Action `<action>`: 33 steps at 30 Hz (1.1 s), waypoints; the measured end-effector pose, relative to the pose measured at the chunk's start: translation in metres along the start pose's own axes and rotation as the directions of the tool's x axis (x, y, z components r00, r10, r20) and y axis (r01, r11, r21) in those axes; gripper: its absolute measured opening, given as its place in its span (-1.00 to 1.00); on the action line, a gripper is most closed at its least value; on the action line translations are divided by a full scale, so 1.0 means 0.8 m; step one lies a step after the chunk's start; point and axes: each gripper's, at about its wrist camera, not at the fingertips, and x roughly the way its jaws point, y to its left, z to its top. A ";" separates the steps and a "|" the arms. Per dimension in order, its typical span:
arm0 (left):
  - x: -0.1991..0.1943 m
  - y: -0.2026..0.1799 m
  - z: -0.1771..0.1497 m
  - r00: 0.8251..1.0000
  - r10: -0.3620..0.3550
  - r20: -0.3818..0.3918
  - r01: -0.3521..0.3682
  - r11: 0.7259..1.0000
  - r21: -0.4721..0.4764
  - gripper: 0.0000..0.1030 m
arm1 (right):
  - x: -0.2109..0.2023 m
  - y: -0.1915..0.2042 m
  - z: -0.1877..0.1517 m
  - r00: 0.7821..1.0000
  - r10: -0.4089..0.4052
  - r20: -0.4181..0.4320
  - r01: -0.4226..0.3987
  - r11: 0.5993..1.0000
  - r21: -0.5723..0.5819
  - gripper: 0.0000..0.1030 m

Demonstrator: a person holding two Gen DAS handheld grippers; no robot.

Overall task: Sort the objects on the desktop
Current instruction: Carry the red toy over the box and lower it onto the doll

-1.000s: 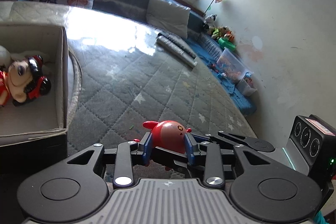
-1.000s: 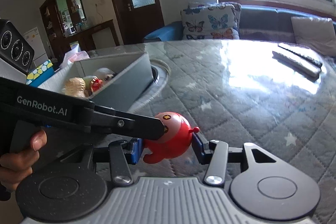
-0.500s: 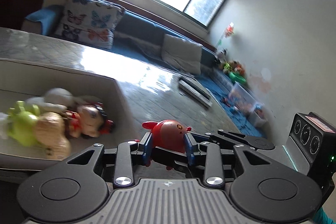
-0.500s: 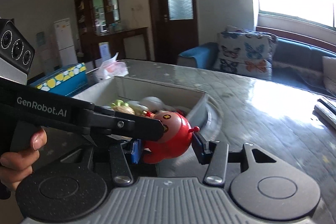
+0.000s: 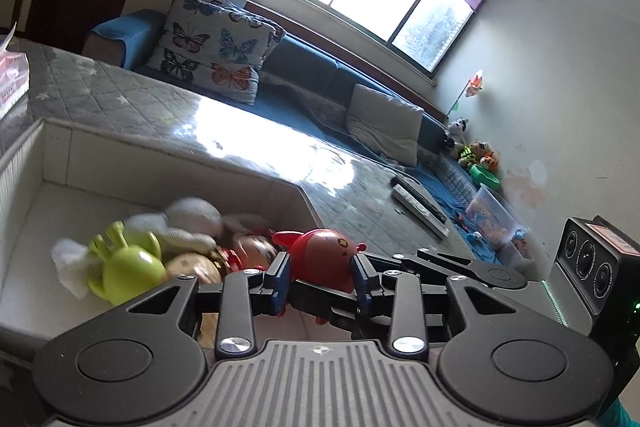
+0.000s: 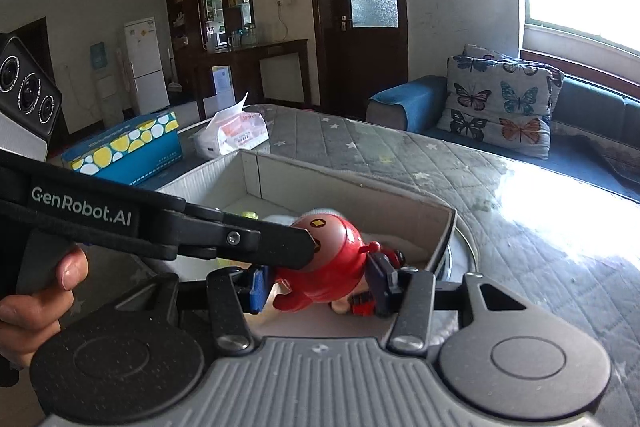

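Note:
A red round toy figure (image 5: 324, 259) is held between the blue pads of both grippers at once. My left gripper (image 5: 320, 277) is shut on it. My right gripper (image 6: 320, 281) is shut on it too, and the toy shows there (image 6: 324, 259) with the left gripper's finger across it. The toy hangs over the near right part of an open cardboard box (image 5: 56, 147), which also shows in the right wrist view (image 6: 360, 189). In the box lie a green toy (image 5: 124, 267), a plush (image 5: 188, 223) and a doll (image 5: 248, 251).
The box stands on a grey quilted table cover (image 6: 520, 239). Behind it lie a blue tissue box (image 6: 124, 151) and a white tissue pack (image 6: 236, 135). Two remote controls (image 5: 420, 205) lie at the far right. A sofa with cushions (image 5: 216, 63) lies beyond the table.
Both grippers have carried the red toy together from above the bare table cover leftward to over the box. The grip on the toy has not changed.

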 end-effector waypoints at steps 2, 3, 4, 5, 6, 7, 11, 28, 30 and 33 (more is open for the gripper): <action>0.004 0.009 0.008 1.000 0.006 0.001 -0.006 1.000 -0.007 -0.28 | 0.013 -0.003 0.007 1.000 0.004 -0.001 -0.004 1.000 0.003 -0.05; 0.008 0.014 0.012 1.000 0.009 -0.002 -0.009 1.000 -0.016 -0.28 | 0.019 -0.004 0.009 1.000 0.006 -0.002 -0.006 1.000 0.005 -0.05; 0.012 0.020 0.016 1.000 0.013 -0.005 -0.013 1.000 -0.026 -0.28 | 0.024 -0.005 0.011 1.000 0.009 -0.005 -0.009 1.000 0.009 -0.05; 0.016 0.025 0.020 1.000 0.018 -0.009 -0.018 0.999 -0.034 -0.29 | 0.033 -0.008 0.012 1.000 0.015 -0.008 -0.015 1.000 0.019 -0.05; 0.019 0.030 0.023 1.000 0.023 -0.015 -0.023 0.999 -0.038 -0.29 | 0.038 -0.010 0.013 1.000 0.019 -0.012 -0.018 1.000 0.025 -0.05; 0.023 0.035 0.025 0.999 0.028 -0.020 -0.029 0.999 -0.044 -0.29 | 0.046 -0.013 0.014 0.999 0.025 -0.020 -0.024 0.999 0.036 -0.05; 0.038 0.050 0.032 0.998 0.051 -0.042 -0.053 0.997 -0.049 -0.30 | 0.071 -0.025 0.016 0.998 0.053 -0.044 -0.050 0.996 0.068 -0.05; 0.046 0.069 0.035 0.996 0.069 -0.055 -0.074 0.994 -0.085 -0.31 | 0.098 -0.030 0.019 0.996 0.053 -0.076 -0.046 0.995 0.088 0.10; 0.042 0.069 0.035 0.996 0.072 -0.051 -0.076 0.993 -0.087 -0.31 | 0.097 -0.029 0.019 0.996 0.046 -0.072 -0.040 0.996 0.085 0.11; 0.038 0.068 0.035 0.996 0.078 -0.047 -0.082 0.993 -0.090 -0.31 | 0.095 -0.027 0.018 0.997 0.038 -0.071 -0.032 0.997 0.077 0.17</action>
